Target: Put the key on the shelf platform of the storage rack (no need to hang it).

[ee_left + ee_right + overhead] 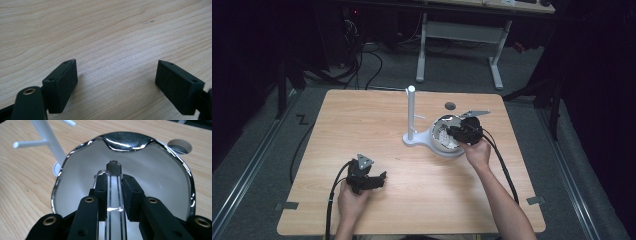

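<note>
On the near left of the wooden table (362, 120): left gripper (381, 178), jaws spread wide over bare wood, nothing between them. Toward the middle: white peg stand (411, 117), upright, base touching the white chrome-rimmed dish (438, 131). Right of it: right gripper (115, 185) over the dish, jaws pinching a thin metal strip (114, 195) with a small textured tab at its tip.

Black left gripper (382, 177), grey three-cornered plate, black cable, flat rectangular jaws, brass-ringed screw holes, bare forearms
</note>
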